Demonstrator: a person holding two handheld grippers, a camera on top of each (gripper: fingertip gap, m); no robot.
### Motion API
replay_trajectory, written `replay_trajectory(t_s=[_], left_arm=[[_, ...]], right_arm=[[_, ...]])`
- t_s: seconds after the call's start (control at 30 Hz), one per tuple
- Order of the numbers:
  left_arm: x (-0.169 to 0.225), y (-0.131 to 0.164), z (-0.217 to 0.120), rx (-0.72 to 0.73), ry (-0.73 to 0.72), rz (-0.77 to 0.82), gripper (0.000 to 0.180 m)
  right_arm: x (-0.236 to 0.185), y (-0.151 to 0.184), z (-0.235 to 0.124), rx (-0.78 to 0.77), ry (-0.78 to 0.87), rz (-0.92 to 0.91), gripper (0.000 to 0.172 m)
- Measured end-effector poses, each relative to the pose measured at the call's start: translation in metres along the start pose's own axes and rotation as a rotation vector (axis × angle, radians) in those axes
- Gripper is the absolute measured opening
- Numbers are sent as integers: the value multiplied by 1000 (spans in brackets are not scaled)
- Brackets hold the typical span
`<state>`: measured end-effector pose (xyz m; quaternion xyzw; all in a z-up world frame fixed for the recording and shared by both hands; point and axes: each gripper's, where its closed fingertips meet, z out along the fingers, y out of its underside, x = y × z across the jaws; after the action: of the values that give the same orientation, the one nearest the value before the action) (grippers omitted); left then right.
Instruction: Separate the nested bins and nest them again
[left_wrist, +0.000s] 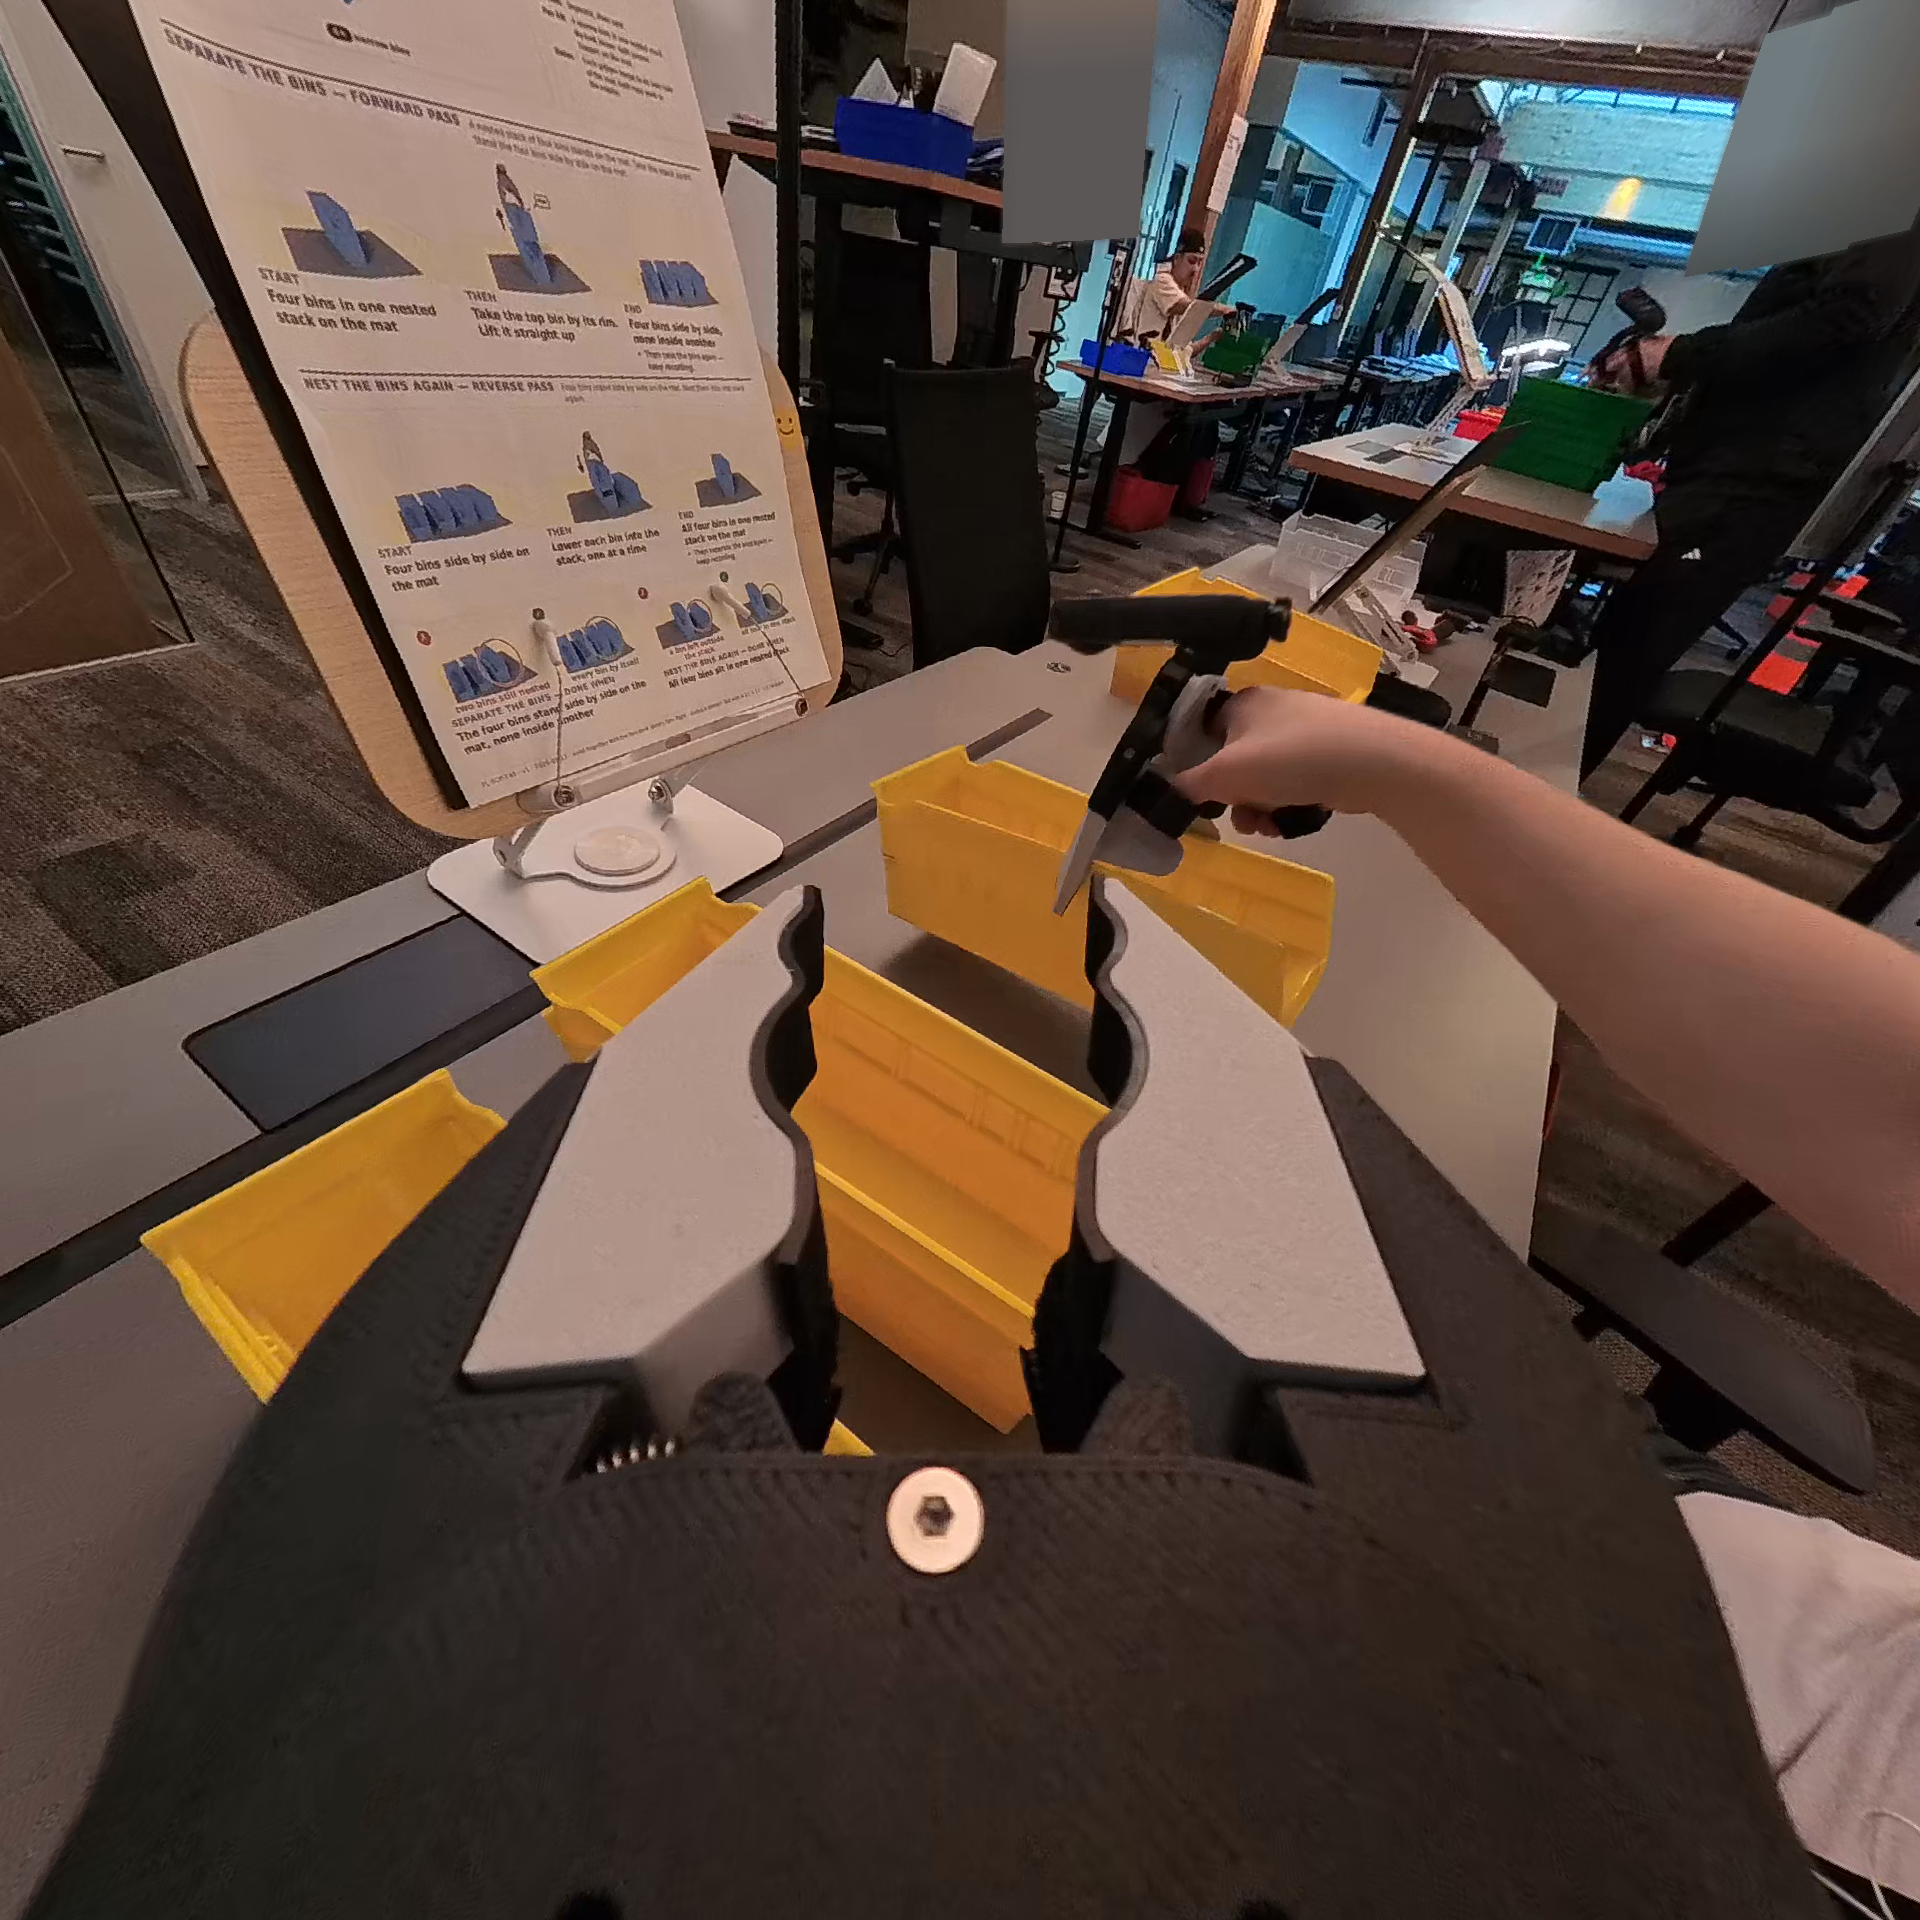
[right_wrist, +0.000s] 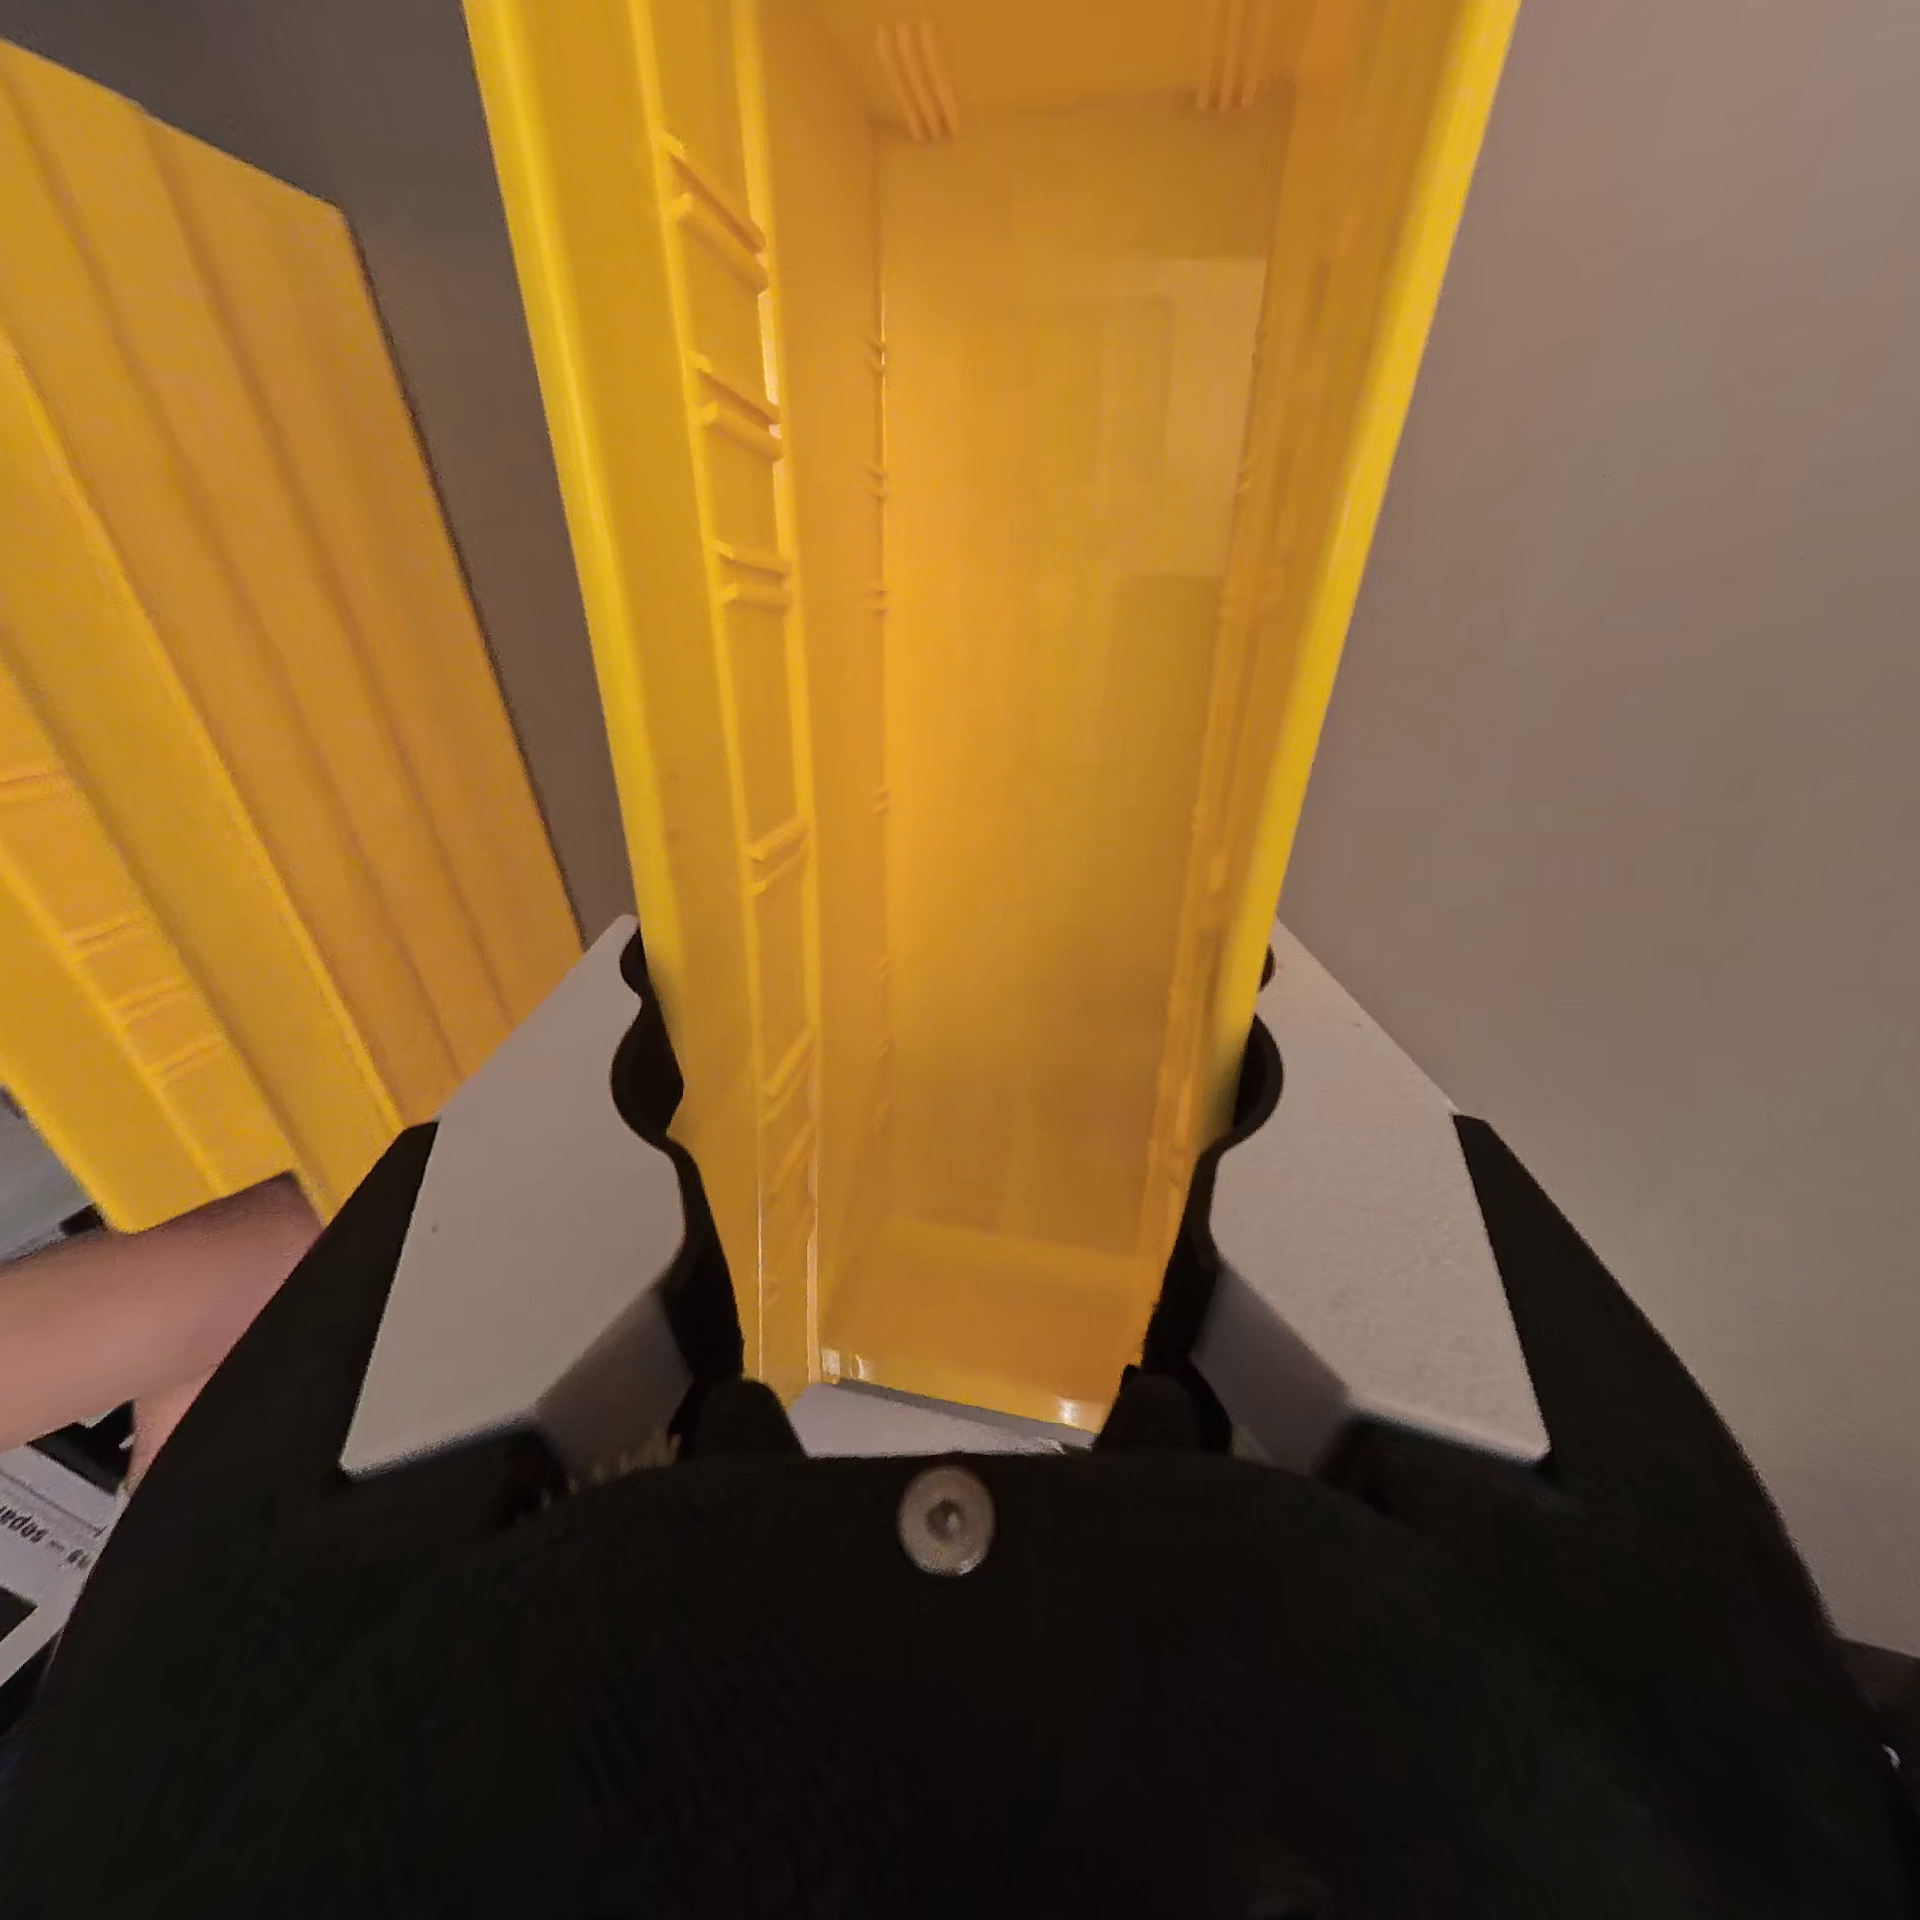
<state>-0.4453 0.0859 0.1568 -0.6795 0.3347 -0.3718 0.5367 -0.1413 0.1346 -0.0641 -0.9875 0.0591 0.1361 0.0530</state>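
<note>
The right tongs clamp a long yellow plastic bin across both rims. The left tongs hover half-open and empty above another yellow bin. Bins stand apart on the desk, so renesting seems left.

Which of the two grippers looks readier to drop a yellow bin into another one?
Right, probably. The right gripper already clasps a yellow bin across both side walls, lifted off the table. The left gripper is open and holds nothing, over another bin.

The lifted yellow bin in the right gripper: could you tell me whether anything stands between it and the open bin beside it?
Yes: the left gripper hangs open and empty above that open bin, so it seems to block a straight lowering. Between it and the lifted yellow bin only table shows.
</note>
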Motion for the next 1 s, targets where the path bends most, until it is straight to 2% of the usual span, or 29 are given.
replay_trajectory(t_s=[0.17,0.4,0.5,0.63,0.73,1.0], left_arm=[[-2,-1,-2,9,-4,-4,50],[-5,-2,-5,17,-17,-12,50],[-5,-2,-5,13,-22,-10,50],[-6,-2,-5,14,-25,-12,50],[-6,-3,-7,19,-25,-12,50],[-5,-8,-15,50,-22,-11,50]], right_arm=[[-44,-2,-38,45,-21,-45,107],[-170,-2,-74,138,-275,-112,110],[-206,5,-68,116,-300,-131,110],[-229,15,-45,65,-246,-129,109],[-240,22,-25,20,-234,-117,111],[-241,11,0,63,-110,-107,109]])
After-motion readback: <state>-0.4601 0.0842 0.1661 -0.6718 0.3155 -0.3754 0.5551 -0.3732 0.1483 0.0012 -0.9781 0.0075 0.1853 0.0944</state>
